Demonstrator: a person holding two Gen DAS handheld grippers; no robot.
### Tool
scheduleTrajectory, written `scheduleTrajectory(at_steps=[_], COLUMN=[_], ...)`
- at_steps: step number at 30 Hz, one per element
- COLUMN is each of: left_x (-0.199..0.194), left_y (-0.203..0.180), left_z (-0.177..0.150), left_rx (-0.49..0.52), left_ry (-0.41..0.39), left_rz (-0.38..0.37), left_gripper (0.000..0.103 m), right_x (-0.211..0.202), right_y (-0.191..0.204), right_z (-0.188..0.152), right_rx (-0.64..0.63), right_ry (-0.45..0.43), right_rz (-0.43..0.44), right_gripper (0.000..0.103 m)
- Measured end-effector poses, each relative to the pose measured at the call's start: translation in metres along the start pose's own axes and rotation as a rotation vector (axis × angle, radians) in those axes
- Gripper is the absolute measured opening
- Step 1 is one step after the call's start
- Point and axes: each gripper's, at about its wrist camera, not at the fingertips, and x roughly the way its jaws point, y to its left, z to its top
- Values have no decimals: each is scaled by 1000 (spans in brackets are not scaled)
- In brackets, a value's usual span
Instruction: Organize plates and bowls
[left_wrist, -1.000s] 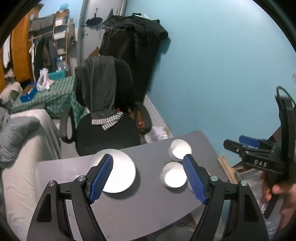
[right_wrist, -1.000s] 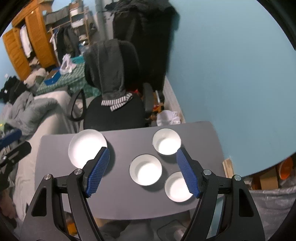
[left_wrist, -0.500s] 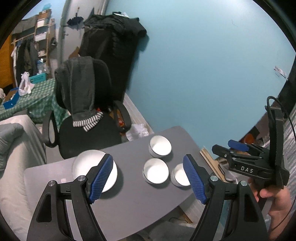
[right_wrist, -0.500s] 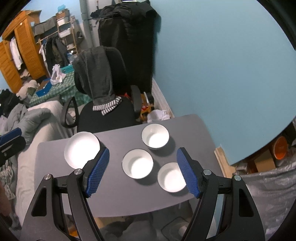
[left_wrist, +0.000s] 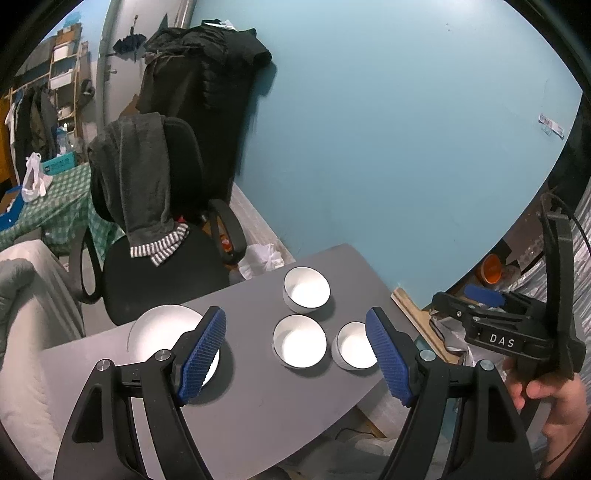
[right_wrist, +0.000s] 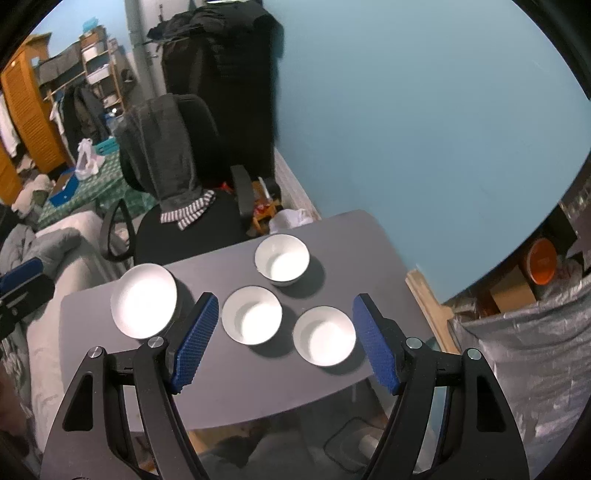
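Observation:
Three white bowls and one white plate sit on a grey table (right_wrist: 229, 384). The plate (right_wrist: 143, 305) (left_wrist: 162, 332) lies at the left. The far bowl (right_wrist: 282, 259) (left_wrist: 306, 288), the middle bowl (right_wrist: 252, 314) (left_wrist: 300, 340) and the near-right bowl (right_wrist: 324, 335) (left_wrist: 354, 345) form a cluster. My right gripper (right_wrist: 282, 341) hovers open above the table, nothing between its blue pads. My left gripper (left_wrist: 295, 354) also hangs open and empty above the table. In the left wrist view the right gripper (left_wrist: 476, 308) is at the right, held by a hand (left_wrist: 554, 406).
A black office chair (right_wrist: 184, 214) draped with a grey garment stands behind the table. A blue wall (right_wrist: 406, 129) runs behind and to the right. A bed (right_wrist: 48, 266) lies at the left. An orange bowl (right_wrist: 541, 262) and boxes sit on the floor at the right.
Both views have swung: the table and dishes shifted across the frames, and all three bowls now show in the left wrist view. Both grippers stay open and empty.

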Motion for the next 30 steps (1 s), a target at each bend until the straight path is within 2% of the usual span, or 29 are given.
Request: scheduleTrajectory(at_steps=[6, 10, 16, 30], left_x=[15, 30, 47, 93], left_y=[-3, -6, -16, -33], left_z=[5, 10, 16, 25], left_rx=[0, 0, 40, 26], left_ry=[26, 73, 91, 149], left_rz=[-38, -59, -49, -18], left_gripper=[79, 79, 79, 79], right_x=[4, 8, 18, 50], right_y=[-8, -14, -26, -50], right_z=[0, 2, 7, 24], right_rx=[30, 49, 77, 67], right_ry=[9, 15, 26, 70], right_rz=[-12, -16, -16, 11], right_gripper=[74, 74, 74, 74])
